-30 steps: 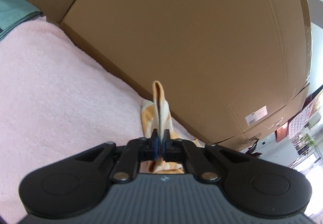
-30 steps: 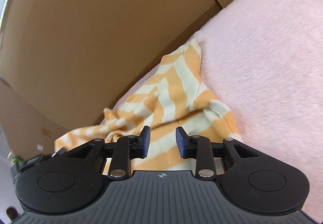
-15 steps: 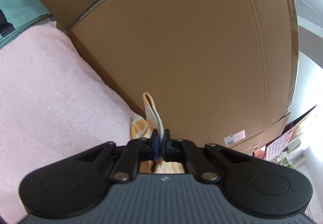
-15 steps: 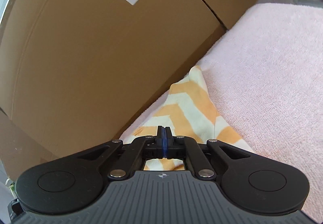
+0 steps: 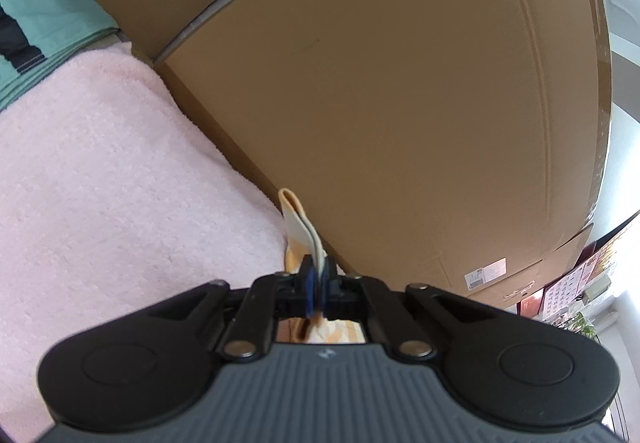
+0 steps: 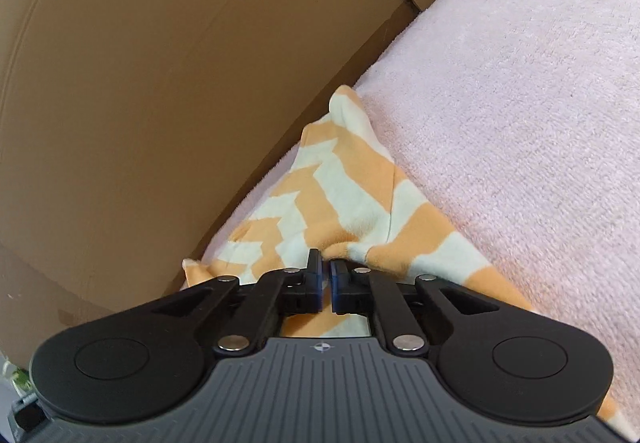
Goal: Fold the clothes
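Left wrist view: both grippers pinch an orange-and-cream cloth lying at the foot of a big cardboard box.

The box fills most of both views, its wall rising from the far edge of a pink towel that covers the surface. The cloth lies on the towel right against the box, bunched and creased. The left gripper is clamped tight on a folded edge of the cloth, which sticks up as a loop between its pads. The right gripper is closed on a raised fold of the same cloth, fabric filling the narrow slit between its pads.
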The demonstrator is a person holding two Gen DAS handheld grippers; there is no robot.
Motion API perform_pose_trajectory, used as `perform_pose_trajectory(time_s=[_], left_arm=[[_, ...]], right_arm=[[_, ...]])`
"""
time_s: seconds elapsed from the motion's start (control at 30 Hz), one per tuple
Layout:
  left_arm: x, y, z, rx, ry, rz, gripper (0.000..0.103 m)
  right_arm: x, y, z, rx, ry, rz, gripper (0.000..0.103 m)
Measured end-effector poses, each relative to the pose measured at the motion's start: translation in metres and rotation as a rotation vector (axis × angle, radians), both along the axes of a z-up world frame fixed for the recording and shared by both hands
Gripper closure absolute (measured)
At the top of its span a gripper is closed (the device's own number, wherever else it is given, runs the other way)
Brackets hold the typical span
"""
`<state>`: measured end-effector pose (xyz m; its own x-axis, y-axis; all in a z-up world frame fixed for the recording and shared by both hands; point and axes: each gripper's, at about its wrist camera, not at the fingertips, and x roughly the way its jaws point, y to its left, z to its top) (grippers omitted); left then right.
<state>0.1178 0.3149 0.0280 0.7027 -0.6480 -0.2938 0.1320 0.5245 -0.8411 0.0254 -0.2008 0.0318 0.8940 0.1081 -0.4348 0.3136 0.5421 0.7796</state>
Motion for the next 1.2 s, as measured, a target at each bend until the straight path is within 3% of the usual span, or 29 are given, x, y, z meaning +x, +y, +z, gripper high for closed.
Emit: perform_pose_trajectory(time_s=[0.13, 0.2, 0.23, 0.3, 0.37, 0.5, 0.63, 0.7, 0.73, 0.77, 0.87, 0.93, 1.03, 1.2], left_arm=[[0.008, 0.001, 0.003, 0.015, -0.015, 0.024, 0.103], [0.012, 0.004, 0.006, 0.019, -0.034, 0.047, 0.103], [0.014, 0.006, 0.005, 0.034, -0.037, 0.061, 0.103], [0.017, 0.013, 0.001, 0.089, -0.031, 0.094, 0.103], [0.017, 0.023, -0.010, 0.132, -0.002, 0.123, 0.103], [0.000, 0.053, -0.034, 0.182, 0.047, 0.155, 0.103], [-0.038, 0.060, -0.035, 0.246, 0.028, 0.156, 0.103], [-0.057, 0.036, -0.029, 0.274, -0.013, 0.083, 0.075], [-0.065, 0.018, -0.025, 0.279, -0.042, 0.030, 0.046], [-0.072, -0.005, -0.022, 0.278, -0.077, -0.029, 0.028], [-0.086, -0.085, -0.009, 0.299, -0.183, -0.232, 0.024], [-0.089, -0.138, -0.007, 0.314, -0.201, -0.348, 0.022], [-0.083, -0.203, -0.019, 0.275, -0.126, -0.466, 0.018], [-0.062, -0.266, -0.047, 0.123, 0.088, -0.467, 0.016]], right_arm=[[0.002, -0.012, -0.003, 0.163, -0.139, -0.030, 0.095], [0.008, -0.009, -0.003, 0.154, -0.107, 0.015, 0.089], [0.010, -0.007, -0.004, 0.140, -0.083, 0.069, 0.077], [-0.001, -0.002, -0.005, 0.146, -0.051, 0.160, 0.068], [-0.027, -0.002, -0.002, 0.153, -0.132, 0.226, 0.068], [-0.123, -0.008, 0.010, -0.029, -0.316, 0.192, 0.066], [-0.207, -0.012, -0.001, -0.237, -0.291, 0.047, 0.062], [-0.224, -0.011, -0.014, -0.250, -0.256, 0.024, 0.062], [-0.230, -0.011, -0.021, -0.258, -0.238, 0.013, 0.062], [-0.224, -0.010, -0.030, -0.277, -0.221, 0.005, 0.062], [-0.205, -0.001, -0.047, -0.394, -0.189, -0.015, 0.068], [-0.204, 0.006, -0.051, -0.464, -0.197, -0.020, 0.068], [-0.207, 0.011, -0.056, -0.498, -0.225, -0.037, 0.064], [-0.224, 0.002, -0.065, -0.373, -0.300, -0.051, 0.059]])
